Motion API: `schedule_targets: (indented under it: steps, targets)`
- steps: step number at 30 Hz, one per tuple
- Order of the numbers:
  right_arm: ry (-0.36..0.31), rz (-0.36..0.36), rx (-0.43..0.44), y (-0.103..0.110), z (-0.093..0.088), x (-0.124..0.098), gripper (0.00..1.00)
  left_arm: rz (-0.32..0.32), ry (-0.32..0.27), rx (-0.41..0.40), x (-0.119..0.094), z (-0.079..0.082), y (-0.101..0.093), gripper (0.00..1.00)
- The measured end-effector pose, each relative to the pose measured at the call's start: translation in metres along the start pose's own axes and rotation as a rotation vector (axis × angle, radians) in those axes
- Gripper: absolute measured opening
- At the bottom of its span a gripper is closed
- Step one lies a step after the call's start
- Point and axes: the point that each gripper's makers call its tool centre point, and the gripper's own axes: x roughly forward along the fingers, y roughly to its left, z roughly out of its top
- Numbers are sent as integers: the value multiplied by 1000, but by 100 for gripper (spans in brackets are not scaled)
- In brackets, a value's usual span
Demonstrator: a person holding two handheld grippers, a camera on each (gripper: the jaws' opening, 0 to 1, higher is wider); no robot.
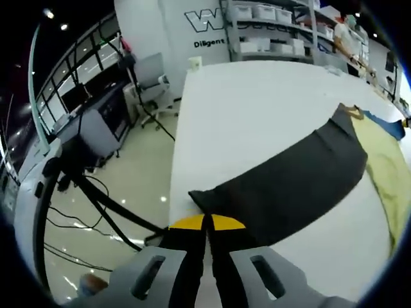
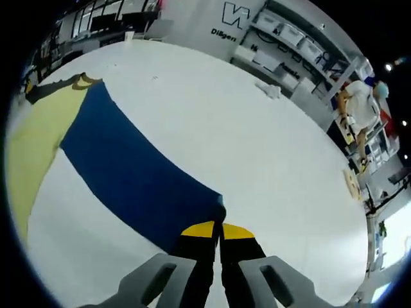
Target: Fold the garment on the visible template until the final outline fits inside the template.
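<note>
L claw & R claw, jaws pinched together.

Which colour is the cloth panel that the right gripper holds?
Dark blue panel, held by the right gripper; right gripper view shows it best.

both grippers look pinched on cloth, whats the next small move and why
Probably lift both ends together and carry them toward the yellow panel. The left gripper is shut on the dark sleeve and the right gripper on the blue sleeve; both sleeves lie spread flat outward on the white table, not yet folded.
</note>
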Motion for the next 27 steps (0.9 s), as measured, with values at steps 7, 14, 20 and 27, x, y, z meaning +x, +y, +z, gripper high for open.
schedule_targets:
  steps: [7, 14, 20, 27]
  targets:
    - [9, -3, 12, 0, -7, 1, 0, 17, 6, 9, -2, -3, 7, 2]
    - [12, -5, 27, -2, -11, 3, 0, 43, 6, 17, -7, 0, 14, 1]
    - [16, -16, 36, -7, -14, 0, 0, 43, 10, 24, -9, -2, 13, 1]
    - [23, -33, 54, -19, -21, -3, 0, 43, 8, 21, -10, -1, 11, 1]
